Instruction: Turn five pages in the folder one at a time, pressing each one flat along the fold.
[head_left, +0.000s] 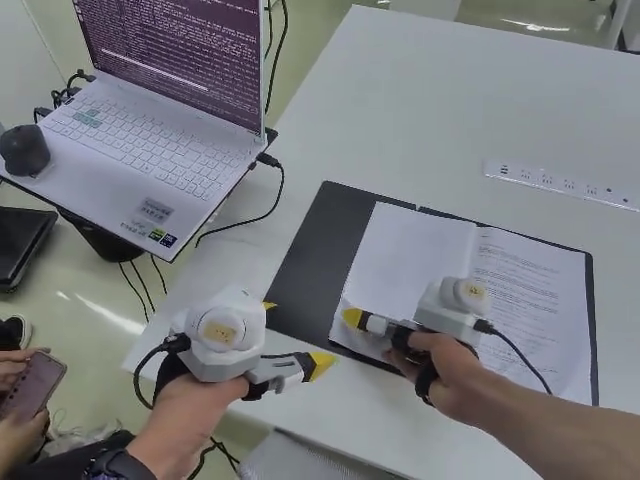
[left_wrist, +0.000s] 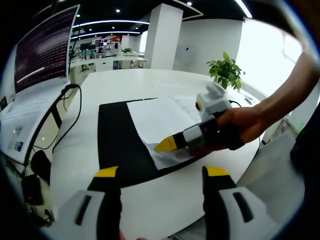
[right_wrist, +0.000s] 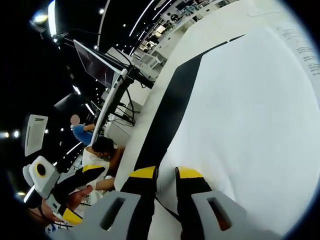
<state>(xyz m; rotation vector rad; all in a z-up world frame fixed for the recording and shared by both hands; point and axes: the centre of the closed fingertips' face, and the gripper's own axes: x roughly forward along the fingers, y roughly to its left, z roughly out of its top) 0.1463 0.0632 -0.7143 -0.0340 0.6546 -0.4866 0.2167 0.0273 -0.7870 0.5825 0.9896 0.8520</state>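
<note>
R gripper (head_left: 355, 319), jaws nearly together, is seemingly pinching near-left corner of white page (head_left: 410, 262) in open black folder (head_left: 310, 262), mid-table. L gripper (head_left: 320, 363) is hovering spread, near-left. Prob. mid-turn; next: pressing flat along fold.

Ahead of left gripper (left_wrist: 162, 172) jaws: table (left_wrist: 90, 165) is lying bare up to the flat folder (left_wrist: 117, 145).
Ahead-right: right gripper (left_wrist: 162, 145) and hand (left_wrist: 245, 127) are blocking.
Far left: laptop (left_wrist: 35, 100), cable (left_wrist: 68, 117) are crowding the edge.
Between right jaws: page (right_wrist: 240, 115) is filling the slit.
</note>
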